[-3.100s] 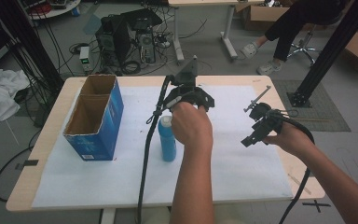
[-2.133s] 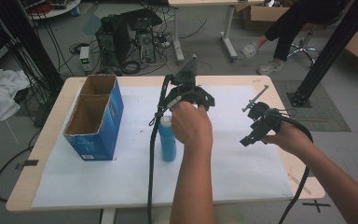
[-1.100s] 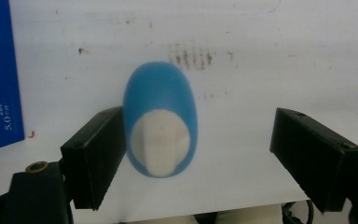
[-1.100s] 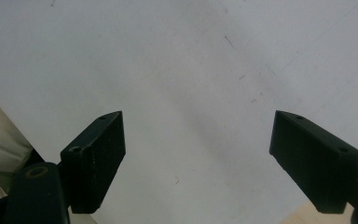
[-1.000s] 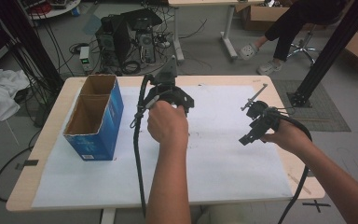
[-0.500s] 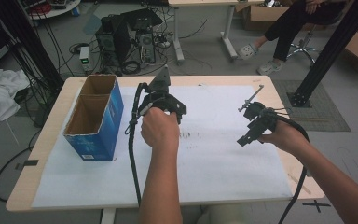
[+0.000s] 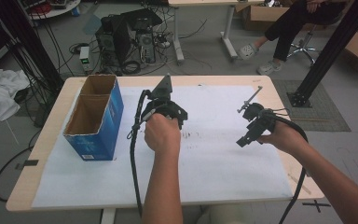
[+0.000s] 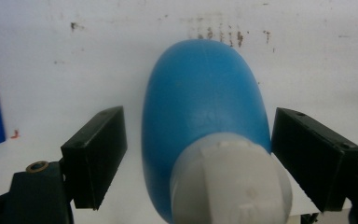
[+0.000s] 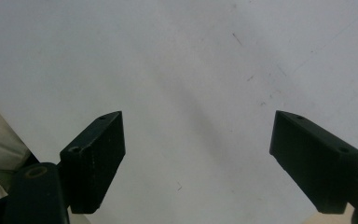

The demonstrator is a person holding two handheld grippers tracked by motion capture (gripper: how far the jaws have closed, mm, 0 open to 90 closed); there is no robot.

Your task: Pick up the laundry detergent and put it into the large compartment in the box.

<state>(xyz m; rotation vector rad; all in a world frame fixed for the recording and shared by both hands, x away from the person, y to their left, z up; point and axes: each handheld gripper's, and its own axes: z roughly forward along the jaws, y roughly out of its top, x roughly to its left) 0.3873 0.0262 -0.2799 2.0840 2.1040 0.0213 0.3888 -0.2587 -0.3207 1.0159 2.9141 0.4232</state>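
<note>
Straddling blue bottle (image 8: 205, 126), left gripper (image 8: 198, 158) spread wide

There are two grippers: the left gripper (image 7: 165, 100) and the right gripper (image 7: 254, 123), and each one has two black jaws. There is one blue bottle (image 8: 205, 116) with one white cap (image 8: 230, 179). There is one blue box (image 7: 98, 121) with two spaces inside, one table (image 7: 51, 128), one white sheet (image 7: 223, 163), and one person sitting on one chair (image 7: 307, 39) far back.
</note>
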